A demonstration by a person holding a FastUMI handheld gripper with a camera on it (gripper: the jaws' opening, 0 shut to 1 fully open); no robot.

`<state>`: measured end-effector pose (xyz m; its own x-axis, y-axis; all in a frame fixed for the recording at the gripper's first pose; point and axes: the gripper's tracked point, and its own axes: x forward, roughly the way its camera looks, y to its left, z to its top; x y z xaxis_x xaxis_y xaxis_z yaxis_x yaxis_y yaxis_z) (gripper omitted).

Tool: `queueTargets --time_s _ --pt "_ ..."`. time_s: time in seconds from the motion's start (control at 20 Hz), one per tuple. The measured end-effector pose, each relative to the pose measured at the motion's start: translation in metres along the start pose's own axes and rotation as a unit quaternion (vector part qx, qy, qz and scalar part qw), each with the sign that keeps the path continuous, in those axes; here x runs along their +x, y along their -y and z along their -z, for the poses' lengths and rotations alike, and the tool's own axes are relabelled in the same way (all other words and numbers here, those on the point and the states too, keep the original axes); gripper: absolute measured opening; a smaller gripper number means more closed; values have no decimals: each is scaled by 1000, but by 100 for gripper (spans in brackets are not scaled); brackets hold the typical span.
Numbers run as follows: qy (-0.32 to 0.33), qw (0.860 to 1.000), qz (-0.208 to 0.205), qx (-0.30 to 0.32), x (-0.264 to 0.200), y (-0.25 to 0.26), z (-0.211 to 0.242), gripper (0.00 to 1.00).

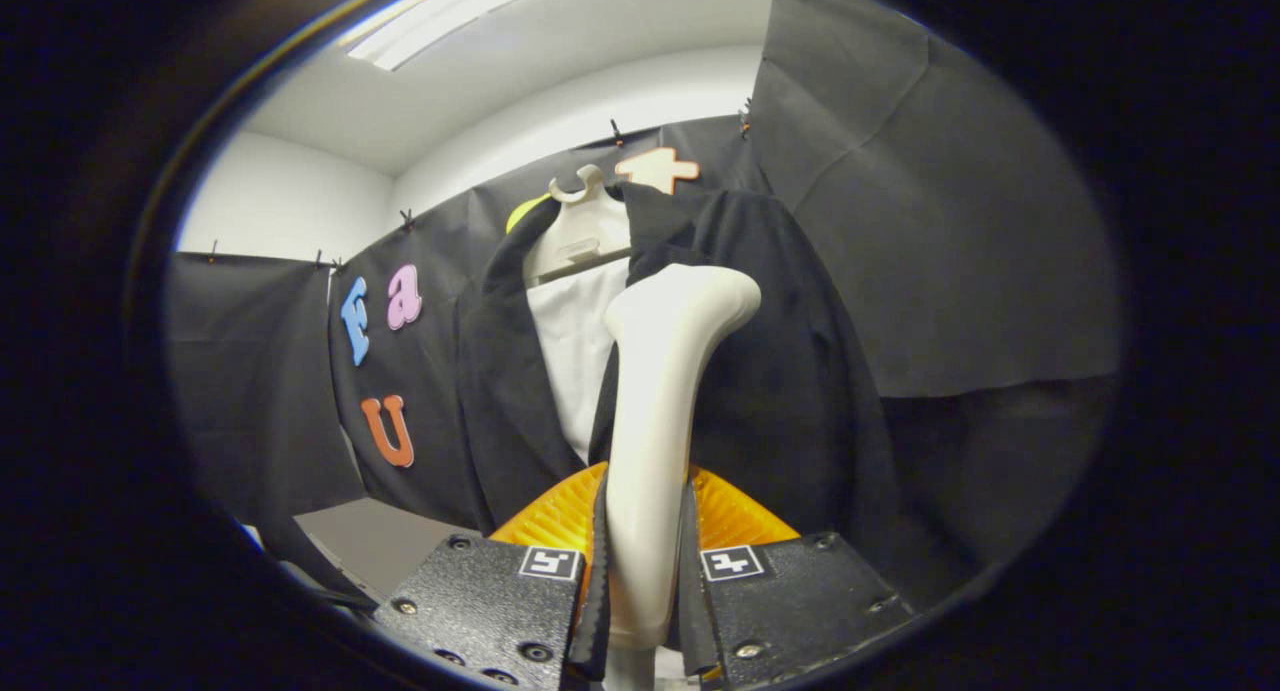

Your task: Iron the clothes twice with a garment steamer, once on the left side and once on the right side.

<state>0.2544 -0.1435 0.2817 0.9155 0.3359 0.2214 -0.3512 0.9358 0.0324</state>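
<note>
The gripper clamps the white steamer between both fingers; its head touches the black jacket at centre frame.

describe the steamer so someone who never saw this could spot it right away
Start at the black jacket hanging on a white hanger against the black cloth wall. Right in front of it, rising from between the gripper fingers, which are shut on its handle, stands the garment steamer. It is the only smooth cream-white wand, its head bent toward the jacket's right side.
</note>
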Motion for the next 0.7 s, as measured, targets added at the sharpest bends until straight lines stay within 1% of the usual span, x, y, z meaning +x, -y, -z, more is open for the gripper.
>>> queueTargets --time_s 0.7 --pt "-87 995 31 43 -48 19 95 31"
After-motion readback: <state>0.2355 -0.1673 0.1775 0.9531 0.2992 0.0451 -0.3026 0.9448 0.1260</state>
